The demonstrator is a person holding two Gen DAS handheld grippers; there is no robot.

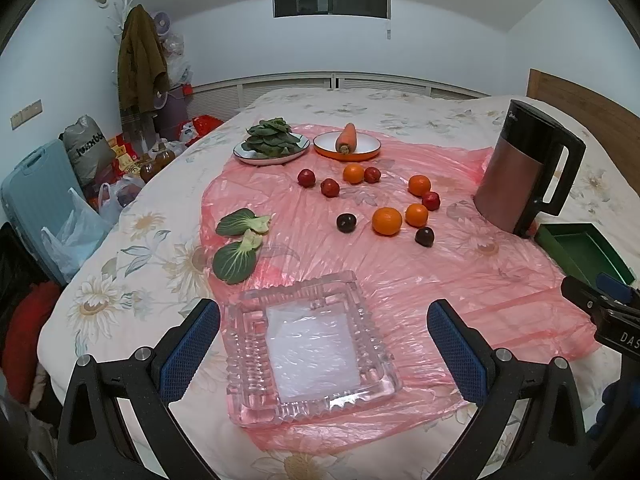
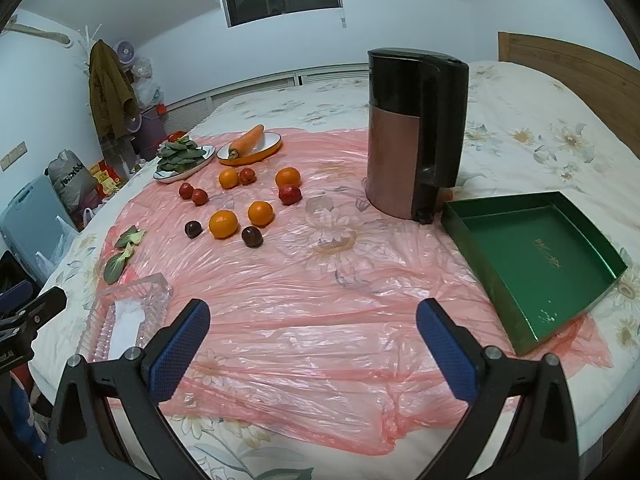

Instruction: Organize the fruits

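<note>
Several oranges, the nearest (image 1: 387,221) (image 2: 223,223), and several small red and dark plums, the nearest (image 1: 424,236) (image 2: 252,237), lie loose on a pink plastic sheet (image 1: 400,280) (image 2: 320,300) on the bed. A clear glass tray (image 1: 308,344) (image 2: 128,320) sits empty in front of my left gripper (image 1: 323,320), which is open and hovers over it. A green box tray (image 2: 536,260) (image 1: 580,252) lies empty at the right. My right gripper (image 2: 313,322) is open and empty above the sheet's near part.
A brown-black kettle (image 2: 412,136) (image 1: 524,168) stands beside the green box tray. At the back are a plate of leafy greens (image 1: 272,142) (image 2: 182,156) and an orange dish with a carrot (image 1: 346,142) (image 2: 248,144). Two loose green leaves (image 1: 240,244) (image 2: 122,256) lie left. Clutter crowds the floor at the left.
</note>
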